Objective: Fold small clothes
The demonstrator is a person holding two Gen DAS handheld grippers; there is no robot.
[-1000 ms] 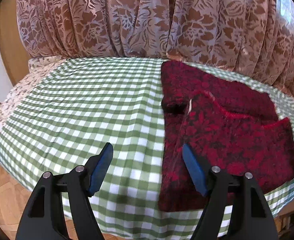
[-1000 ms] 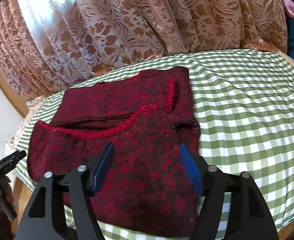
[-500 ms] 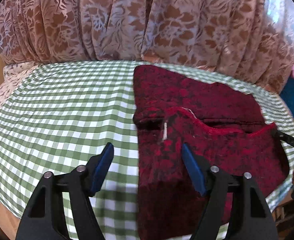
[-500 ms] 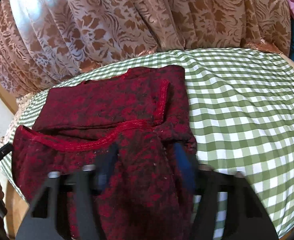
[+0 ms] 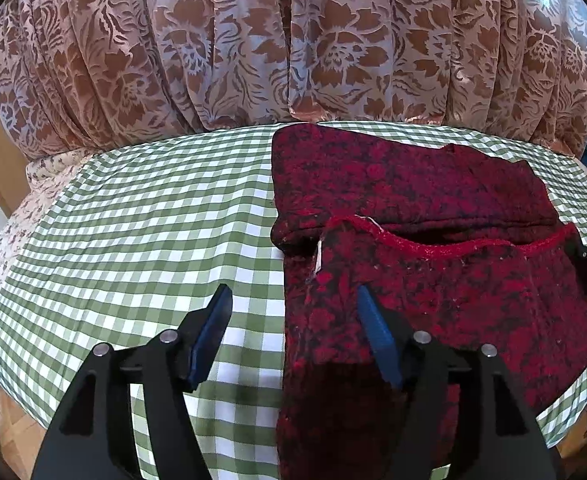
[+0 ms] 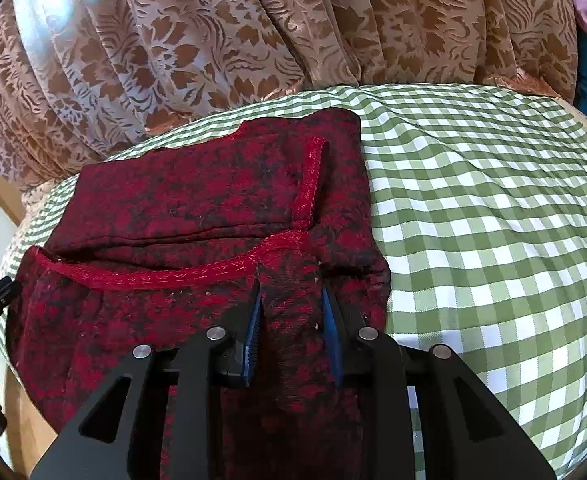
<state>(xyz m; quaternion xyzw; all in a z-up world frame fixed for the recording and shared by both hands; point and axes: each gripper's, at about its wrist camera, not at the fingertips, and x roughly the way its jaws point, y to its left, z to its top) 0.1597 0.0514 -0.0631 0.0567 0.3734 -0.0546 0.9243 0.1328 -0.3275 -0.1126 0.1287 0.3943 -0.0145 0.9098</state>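
While the red garment (image 5: pixel 433 264) lies partly folded at the table's near edge, its long axis running along that edge, the right gripper (image 6: pixel 291 320) has just closed its jaws narrow, pinching a ridge of cloth below the neckline at the garment's right end. The left gripper (image 5: pixel 293 336) straddles the garment's left edge, its jaws wide and just reopening, with cloth between them but not gripped. Bare green check tablecloth (image 5: pixel 153 232) spreads to both sides, the curtain (image 5: pixel 293 40) hangs behind, and nothing blocks a fold.

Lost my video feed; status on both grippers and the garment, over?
Right gripper shut on dark red patterned knit garment. Left gripper open over its edge. Nothing else on green checked tablecloth.
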